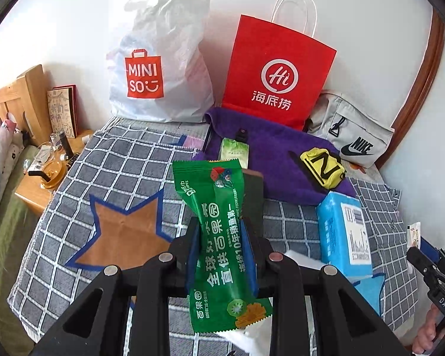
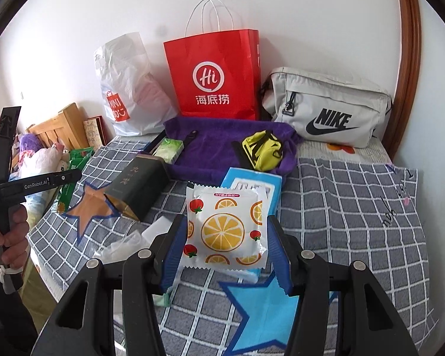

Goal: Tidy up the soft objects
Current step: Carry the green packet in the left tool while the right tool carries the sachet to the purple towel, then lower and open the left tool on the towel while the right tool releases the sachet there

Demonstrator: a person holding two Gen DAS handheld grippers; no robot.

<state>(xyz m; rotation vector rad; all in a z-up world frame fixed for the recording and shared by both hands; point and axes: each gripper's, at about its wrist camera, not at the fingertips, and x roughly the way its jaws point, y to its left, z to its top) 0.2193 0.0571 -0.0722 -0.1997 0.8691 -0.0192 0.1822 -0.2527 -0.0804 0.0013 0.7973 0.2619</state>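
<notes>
Checked grey bedspread [image 1: 127,163] noted over a bed against a white wall, wooden headboard [image 1: 17,98] at nine o'clock. Along the wall at twelve o'clock: white plastic bag [image 1: 163,68], red paper bag [image 1: 277,71], grey sling bag [image 2: 326,106] toward two o'clock. Purple cloth [image 1: 276,154] spread in front of the bags, carrying a yellow pouch [image 1: 322,169] and a small green tissue pack [image 1: 234,148]. Brown star patch [image 1: 124,237] found at ten o'clock of the left tool; blue star patch [image 2: 261,305] directly beneath the right tool. Blue tissue pack [image 1: 344,231] lying on the spread between the two tools, dark green box [image 2: 139,187] beside it.

Left gripper [image 1: 222,249] clamped on a green packet [image 1: 219,237], long axis running away toward twelve o'clock, clear of the bedding. Right gripper [image 2: 225,249] pressed on both side edges of a white fruit-print packet [image 2: 225,228], held flat and square, also off the bedding.

Judged: both items in hand, sorting spot not yet reached. Purple cloth lay ahead at twelve o'clock of both tools. Green packet's length would call for lowering along that same line.
</notes>
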